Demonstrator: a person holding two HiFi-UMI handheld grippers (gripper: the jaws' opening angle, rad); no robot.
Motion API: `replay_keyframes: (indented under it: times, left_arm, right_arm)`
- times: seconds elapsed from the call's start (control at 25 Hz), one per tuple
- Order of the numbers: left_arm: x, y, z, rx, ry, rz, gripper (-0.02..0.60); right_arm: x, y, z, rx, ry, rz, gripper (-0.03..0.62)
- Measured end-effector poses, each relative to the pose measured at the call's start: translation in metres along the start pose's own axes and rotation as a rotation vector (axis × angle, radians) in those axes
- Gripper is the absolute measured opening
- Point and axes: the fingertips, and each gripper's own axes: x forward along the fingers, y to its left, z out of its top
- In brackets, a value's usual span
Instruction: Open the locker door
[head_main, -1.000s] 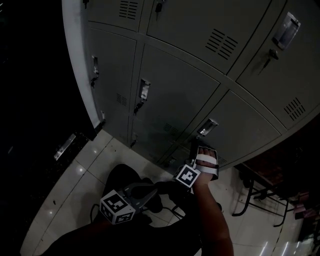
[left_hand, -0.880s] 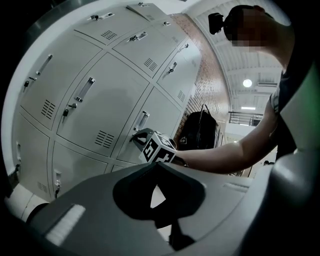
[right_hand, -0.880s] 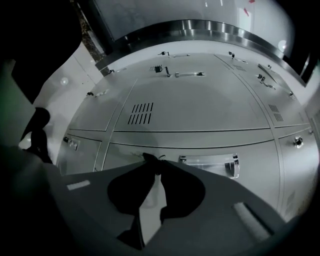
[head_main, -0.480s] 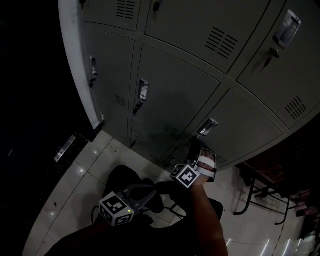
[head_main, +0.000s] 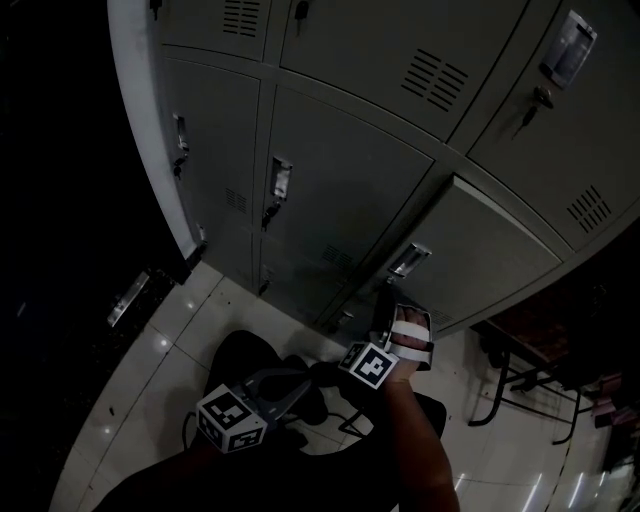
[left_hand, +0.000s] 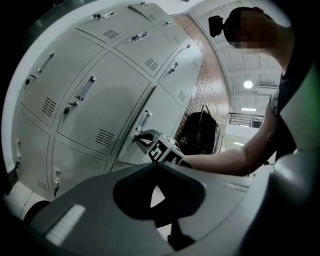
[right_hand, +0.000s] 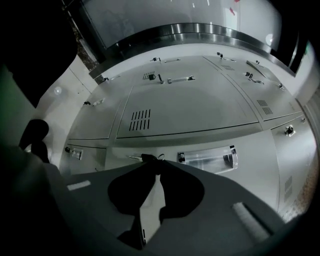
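The grey locker door (head_main: 490, 250) with a metal recessed handle (head_main: 410, 258) stands slightly ajar, its top edge raised off the locker bank. Below the handle (right_hand: 207, 158) a key (right_hand: 150, 158) with a ring sticks out of the lock. My right gripper (head_main: 385, 300) reaches to that lock, and its jaws are closing with the key pinched between the tips (right_hand: 152, 162). My left gripper (head_main: 300, 385) hangs lower and nearer to me, away from the lockers. Its jaws (left_hand: 156, 167) are shut with nothing in them. From the left gripper view, the right gripper's marker cube (left_hand: 162, 149) sits below the door handle (left_hand: 144, 120).
Several other closed locker doors (head_main: 340, 170) surround this one. White floor tiles (head_main: 150, 370) lie below. A metal chair frame (head_main: 510, 385) stands to the right, and a black bag (left_hand: 197, 132) sits beside the lockers' end by a brick wall.
The locker door has come away from the bank and now stands slightly ajar. My right gripper has drawn back a little toward me. The left gripper has barely moved.
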Motion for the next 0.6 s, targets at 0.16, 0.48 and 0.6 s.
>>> replay_keyframes:
  times: [0.16, 0.48, 0.6]
  left_arm:
    - [-0.003, 0.002, 0.002, 0.008, -0.002, 0.004, 0.012]
    - [0.005, -0.010, 0.006, 0.033, 0.003, -0.019, 0.012]
    - [0.009, -0.019, 0.005, 0.045, 0.014, -0.035, 0.012]
  right_arm:
    - [-0.034, 0.003, 0.001, -0.006, -0.053, -0.004, 0.032]
    - [-0.105, 0.016, -0.017, -0.023, -0.162, 0.023, 0.033]
    - [-0.127, 0.024, -0.032, -0.046, -0.185, 0.055, 0.034]
